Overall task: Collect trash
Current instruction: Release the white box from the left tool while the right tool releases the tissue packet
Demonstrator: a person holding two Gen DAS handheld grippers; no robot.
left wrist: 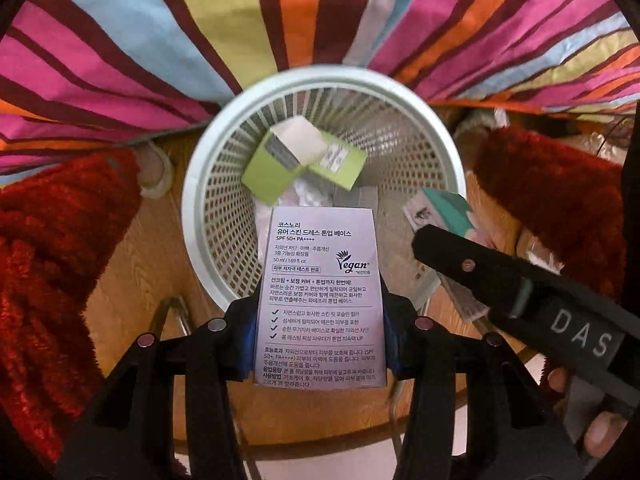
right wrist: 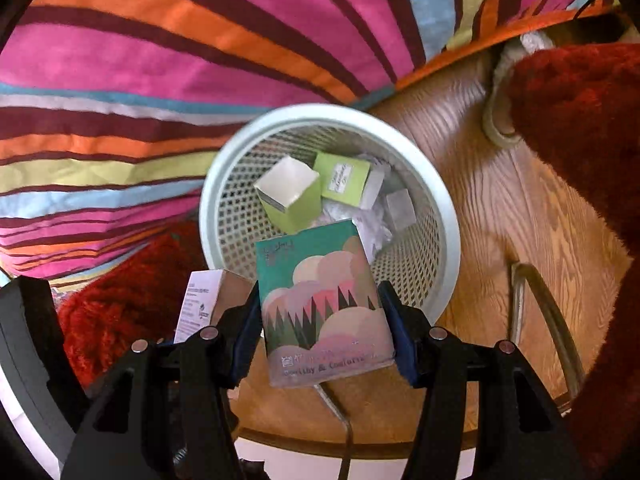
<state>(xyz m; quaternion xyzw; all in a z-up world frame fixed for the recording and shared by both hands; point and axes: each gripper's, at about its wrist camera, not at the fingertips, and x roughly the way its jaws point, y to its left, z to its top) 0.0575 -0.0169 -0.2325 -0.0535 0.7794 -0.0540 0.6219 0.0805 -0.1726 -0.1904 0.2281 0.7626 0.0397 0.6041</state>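
Blue pads line both fingers of the left tool [left wrist: 320, 320], and they are clamped on a pale lavender carton [left wrist: 320, 300] printed with Korean text and the word "Vegan". The carton stands lengthwise between the fingers in the lower centre of the left wrist view, its far end reaching over the near rim of a white lattice wastebasket [left wrist: 192, 208] that fills the middle of the frame. Inside the basket lie two lime-green boxes [left wrist: 280, 160] on crumpled white paper.

The right tool [right wrist: 326, 328] likewise grips a box: a teal carton with pink clouds and dark trees [right wrist: 324, 300], pressed between its blue pads in the lower centre of the right wrist view, its upper edge over the basket's near rim. In the left wrist view this tool comes in from the lower right as a black body marked "DAS", with fingertips of a person's hand showing beneath it.

The basket stands on a wood-grain floor [right wrist: 500, 200]. Red fluffy sleeves [left wrist: 52, 260] fill the left and right edges of both views. A striped fabric [right wrist: 160, 60] in pink, orange, maroon, blue and olive spans the top of each frame behind the basket.
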